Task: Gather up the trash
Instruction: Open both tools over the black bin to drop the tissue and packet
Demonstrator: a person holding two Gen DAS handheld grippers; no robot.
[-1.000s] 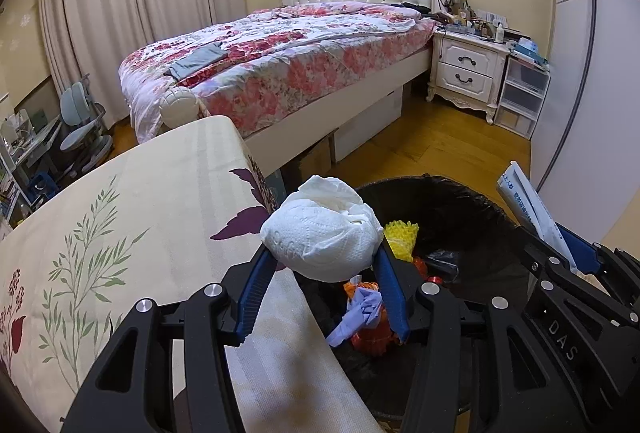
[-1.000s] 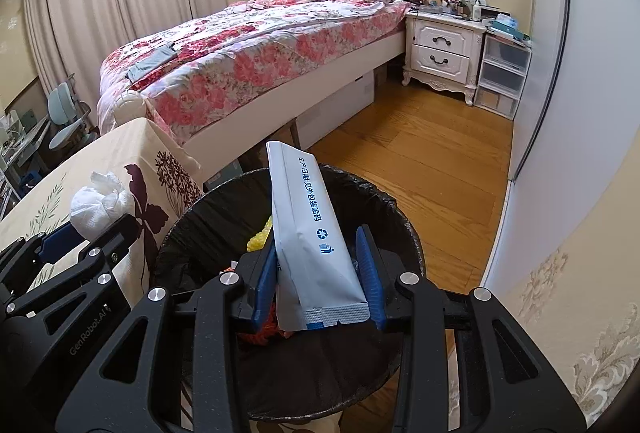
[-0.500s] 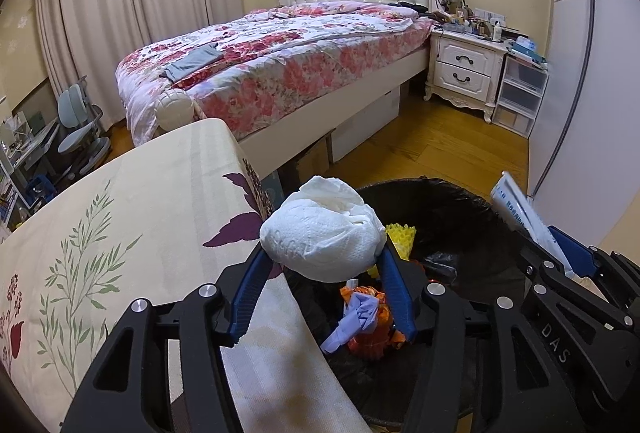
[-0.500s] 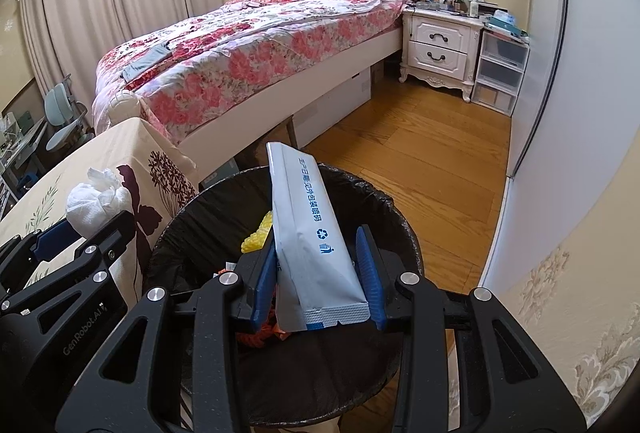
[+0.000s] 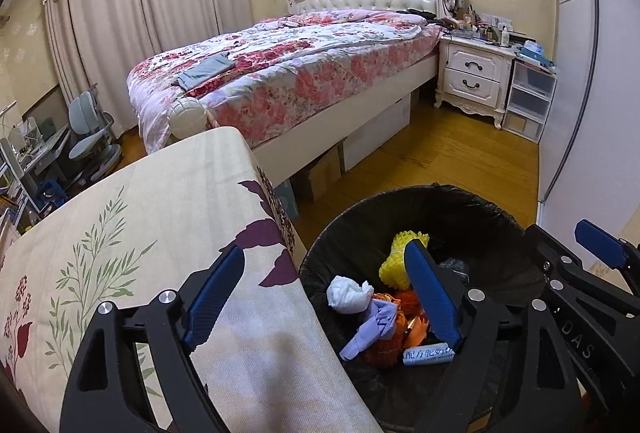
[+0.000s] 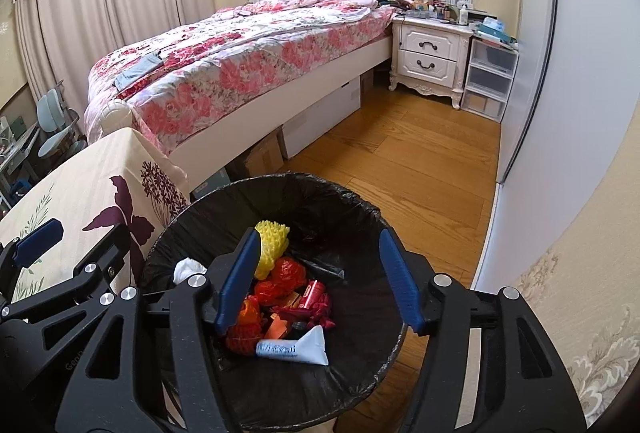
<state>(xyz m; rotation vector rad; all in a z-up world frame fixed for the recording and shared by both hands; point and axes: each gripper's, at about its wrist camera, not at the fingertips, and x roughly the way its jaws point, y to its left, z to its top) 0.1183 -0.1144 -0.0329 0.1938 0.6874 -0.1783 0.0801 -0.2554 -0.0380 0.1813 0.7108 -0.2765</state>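
Observation:
A black-lined trash bin (image 5: 472, 201) (image 6: 360, 209) stands on the floor beside the table. Inside lie a crumpled white tissue (image 5: 348, 295) (image 6: 187, 269), a white packet with blue print (image 5: 426, 355) (image 6: 294, 347), a yellow foam net (image 5: 394, 261) (image 6: 274, 239) and red and orange wrappers (image 6: 286, 283). My left gripper (image 5: 326, 293) hangs over the bin's left rim and the table edge, jaws opening, nothing between them. My right gripper (image 6: 318, 279) is above the bin, jaws opening and empty.
The table with a floral cloth (image 5: 140, 217) borders the bin on the left. A bed (image 5: 300, 73) with boxes under it lies beyond. A white nightstand (image 5: 472, 77), plastic drawers (image 5: 528, 101) and a sliding wardrobe door (image 6: 560, 93) line the right. Wooden floor (image 6: 400, 161) surrounds the bin.
Both grippers opened. The white tissue dropped from the left gripper into the bin, and the white packet fell from the right gripper into the bin. Neither hand shifted.

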